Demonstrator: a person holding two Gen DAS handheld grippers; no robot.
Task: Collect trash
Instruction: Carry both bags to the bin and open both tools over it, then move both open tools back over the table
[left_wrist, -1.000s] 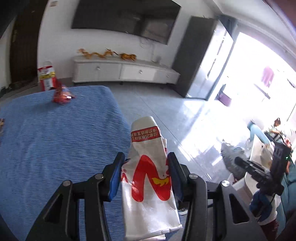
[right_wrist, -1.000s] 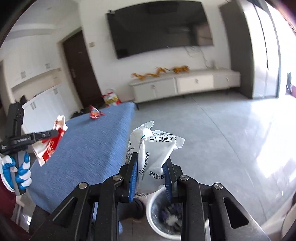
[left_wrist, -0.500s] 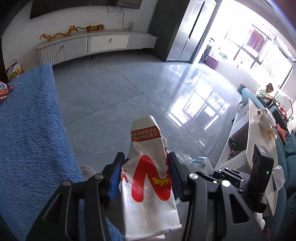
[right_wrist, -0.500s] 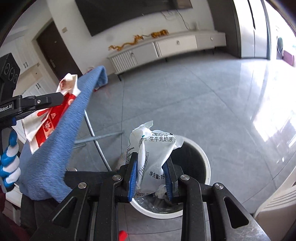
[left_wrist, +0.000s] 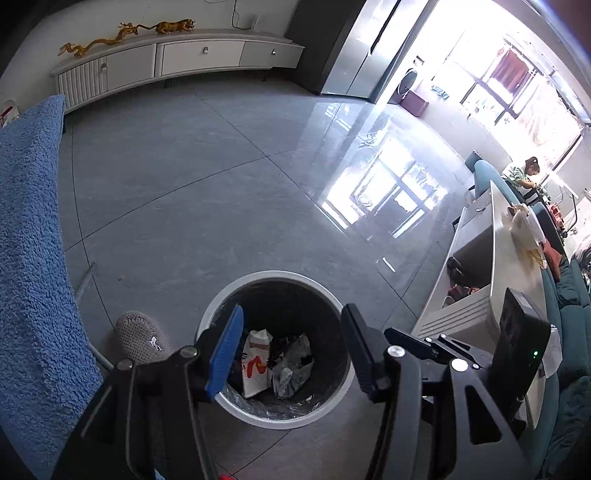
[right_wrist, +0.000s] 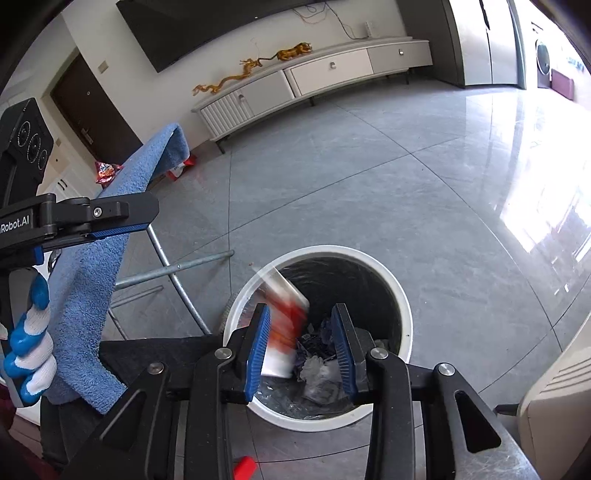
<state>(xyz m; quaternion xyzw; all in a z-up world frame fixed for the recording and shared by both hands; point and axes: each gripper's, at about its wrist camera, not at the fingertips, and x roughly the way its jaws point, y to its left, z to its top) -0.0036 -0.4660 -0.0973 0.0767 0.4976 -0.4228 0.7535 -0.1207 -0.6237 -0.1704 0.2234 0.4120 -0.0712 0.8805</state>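
A round white trash bin (left_wrist: 275, 275) with a dark liner stands on the grey floor, also in the right wrist view (right_wrist: 402, 295). My left gripper (left_wrist: 291, 350) is open and empty above it. The red-and-white wrapper (left_wrist: 255, 365) lies inside beside a crumpled white milk bag (left_wrist: 291, 373). My right gripper (right_wrist: 301, 354) is open and empty over the bin. There the red-and-white wrapper (right_wrist: 284, 321) shows blurred, falling in, and the white bag (right_wrist: 316, 373) lies at the bottom. The left gripper (right_wrist: 122, 225) shows at the left, held by a gloved hand.
A blue-covered folding table (left_wrist: 29, 240) stands left of the bin, its metal legs (right_wrist: 173, 273) close by. A red snack packet (right_wrist: 105, 171) lies at its far end. A grey slipper (left_wrist: 138, 336) is beside the bin. A white cabinet (left_wrist: 480, 280) stands right.
Both grippers opened over the bin. The red-and-white wrapper left the left gripper and the white milk bag left the right; both dropped into the bin. The views tilted further down.
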